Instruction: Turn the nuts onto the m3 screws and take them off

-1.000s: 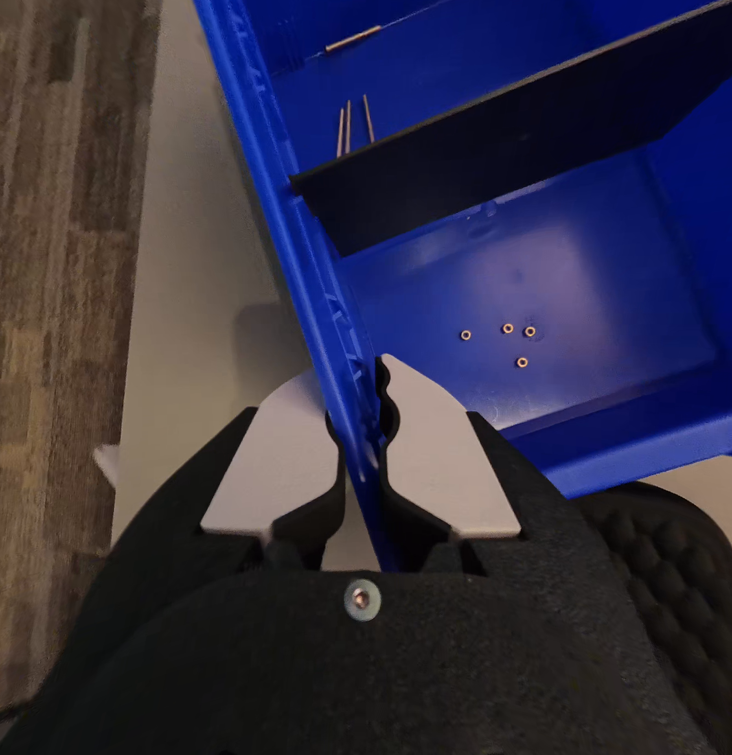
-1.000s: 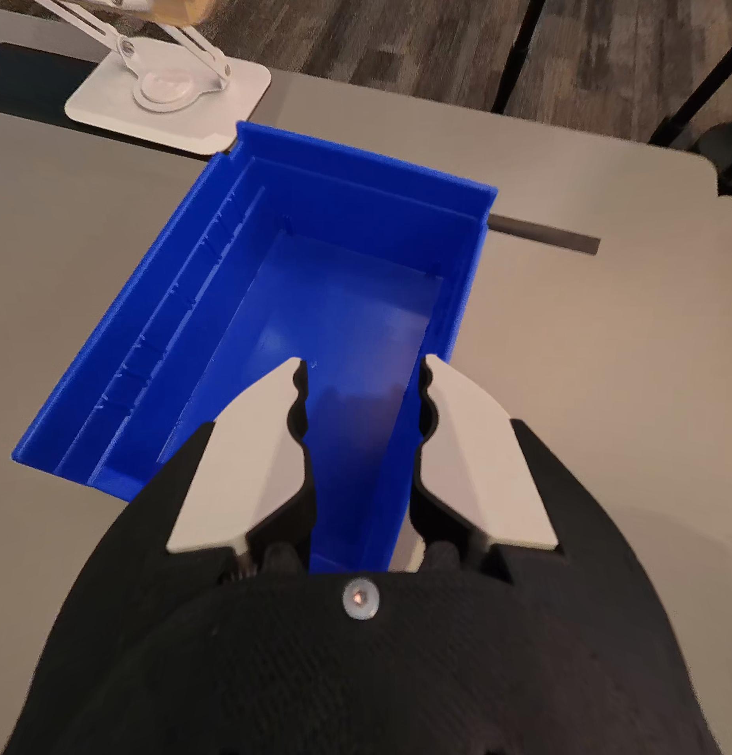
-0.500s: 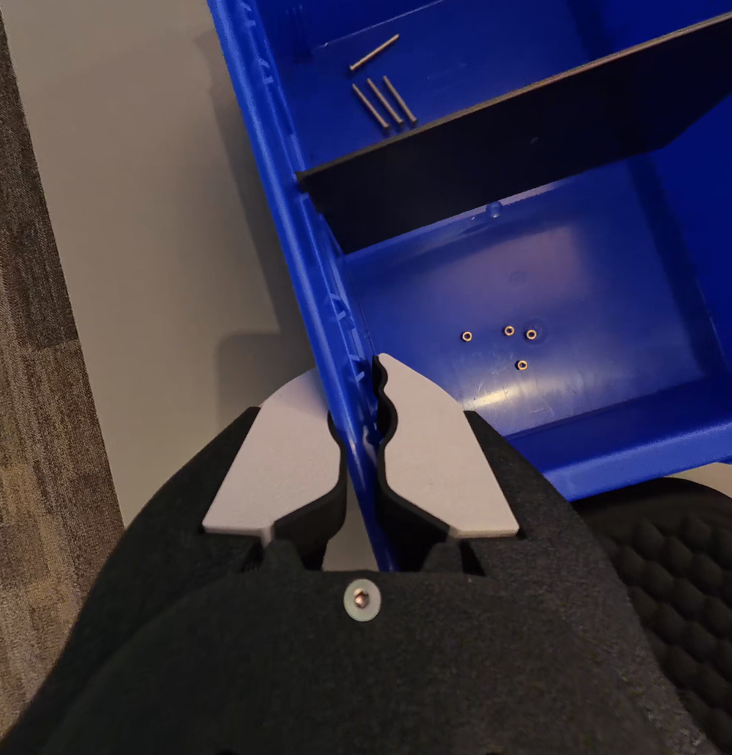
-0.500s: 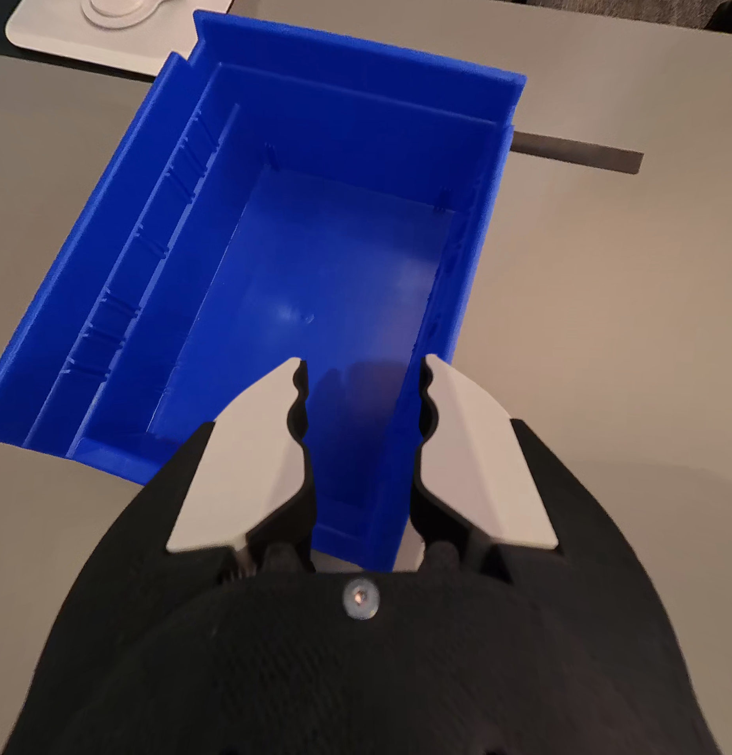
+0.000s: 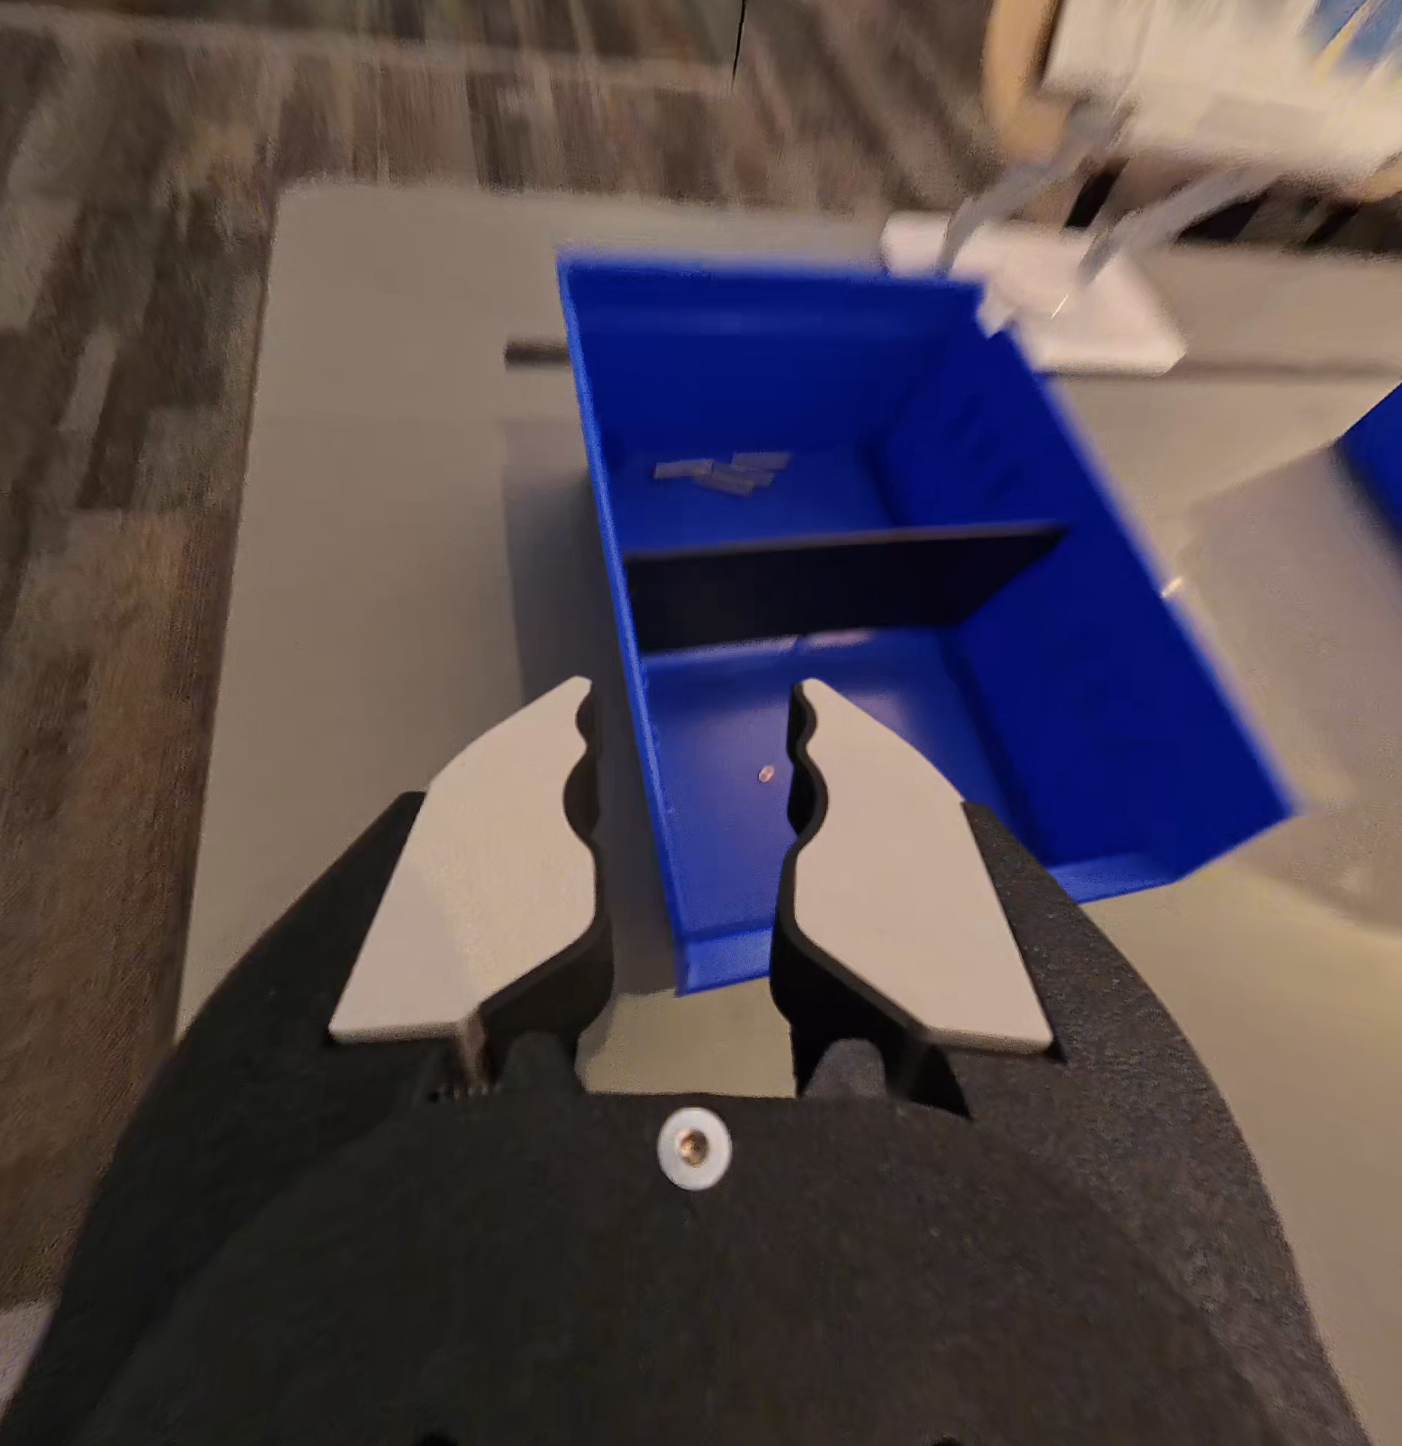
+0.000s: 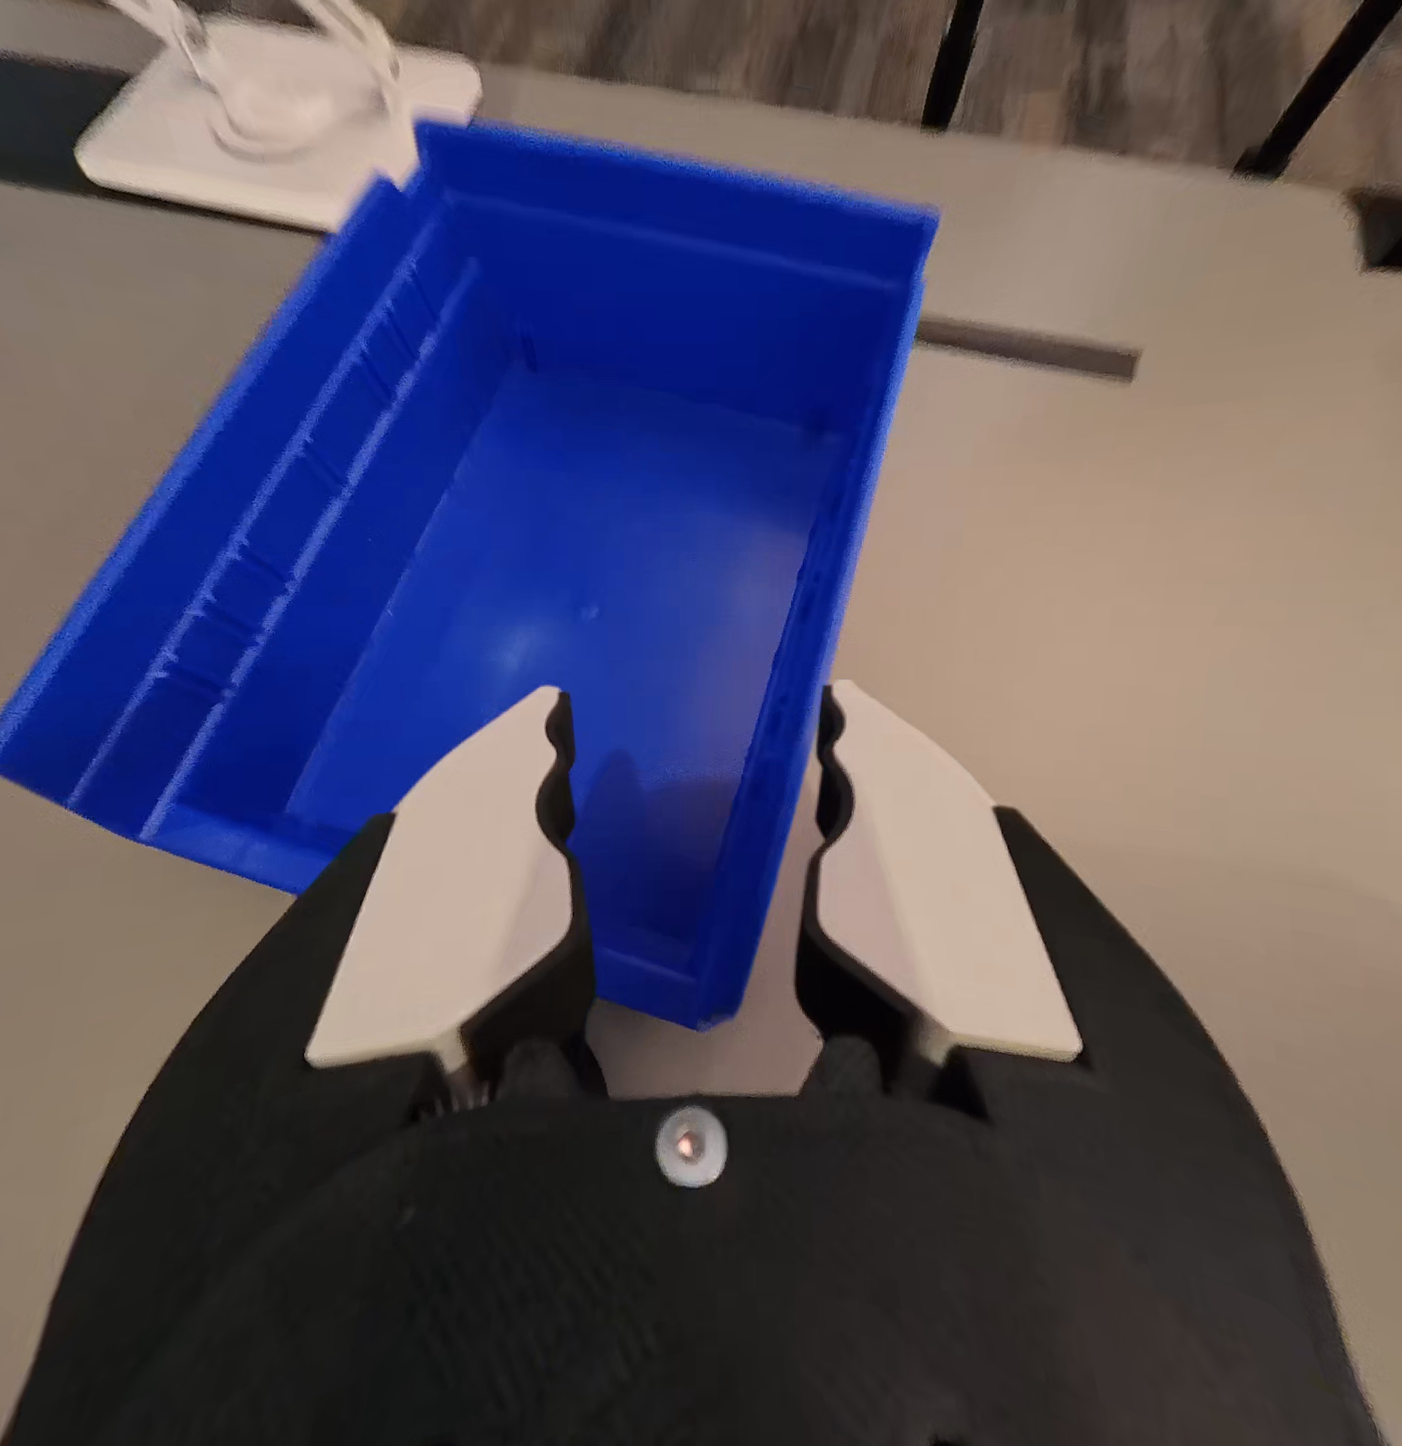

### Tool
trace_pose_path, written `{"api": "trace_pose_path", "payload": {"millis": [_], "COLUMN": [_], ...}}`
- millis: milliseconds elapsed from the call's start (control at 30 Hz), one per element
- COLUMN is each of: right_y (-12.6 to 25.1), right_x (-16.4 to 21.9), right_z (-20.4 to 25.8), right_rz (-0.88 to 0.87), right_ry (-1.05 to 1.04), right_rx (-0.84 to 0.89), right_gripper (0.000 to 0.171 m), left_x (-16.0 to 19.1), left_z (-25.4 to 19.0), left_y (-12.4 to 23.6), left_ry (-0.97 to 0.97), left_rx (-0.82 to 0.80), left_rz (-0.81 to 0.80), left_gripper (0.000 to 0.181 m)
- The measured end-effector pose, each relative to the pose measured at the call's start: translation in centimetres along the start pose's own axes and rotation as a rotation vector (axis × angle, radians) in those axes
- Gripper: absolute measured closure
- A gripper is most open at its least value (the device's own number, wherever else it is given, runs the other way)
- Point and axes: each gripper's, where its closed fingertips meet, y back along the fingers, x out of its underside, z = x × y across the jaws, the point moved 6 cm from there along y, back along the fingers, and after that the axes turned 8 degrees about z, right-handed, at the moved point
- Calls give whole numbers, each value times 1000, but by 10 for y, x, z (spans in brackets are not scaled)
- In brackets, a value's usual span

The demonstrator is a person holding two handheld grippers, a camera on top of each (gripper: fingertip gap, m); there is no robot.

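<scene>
A blue bin (image 5: pixel 1112 626) with a black divider (image 5: pixel 823 587) sits on the grey table in the left wrist view. Several thin screws (image 5: pixel 721 473) lie in its far compartment. One small brass nut (image 5: pixel 766 774) shows in the near compartment; my right finger hides the rest of that floor. My left gripper (image 5: pixel 694 692) is open and empty, its jaws on either side of the bin's near left wall without touching it. My right gripper (image 6: pixel 694 692) is open and empty, and the right wall of a second, empty blue bin (image 6: pixel 643 258) lies between its jaws.
A white stand base (image 6: pixel 275 117) stands behind the empty bin and shows blurred in the left wrist view (image 5: pixel 1073 313). A dark slot (image 6: pixel 1026 352) cuts the table top. The table's left edge (image 5: pixel 236 548) borders carpet floor. A corner of the other bin (image 5: pixel 1386 469) shows at right. One gripper's finger ends stand about 75 cm off the other's. It is some 15 cm from my left tips to the small brass nut (image 5: pixel 766 774).
My left gripper has let go of the bin's left wall, opened and pulled back and up; the view is blurred by the motion. My right gripper stays open and has shifted slightly.
</scene>
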Motion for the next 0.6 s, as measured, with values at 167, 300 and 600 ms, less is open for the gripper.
{"api": "trace_pose_path", "payload": {"millis": [167,300,600], "right_y": [55,118,185], "right_x": [-48,-126,-259], "right_z": [0,26,149], "right_rz": [-146,-324,-462], "right_ry": [19,78,128], "right_rx": [52,60,-99], "right_gripper": [109,106,90], "left_x": [-80,-163,-265], "left_z": [-34,-95,-236], "left_y": [79,124,143], "left_ry": [-85,-131,-244], "left_rx": [-30,-10,-156], "left_rz": [-129,-221,-378], "left_gripper": [123,95,81]}}
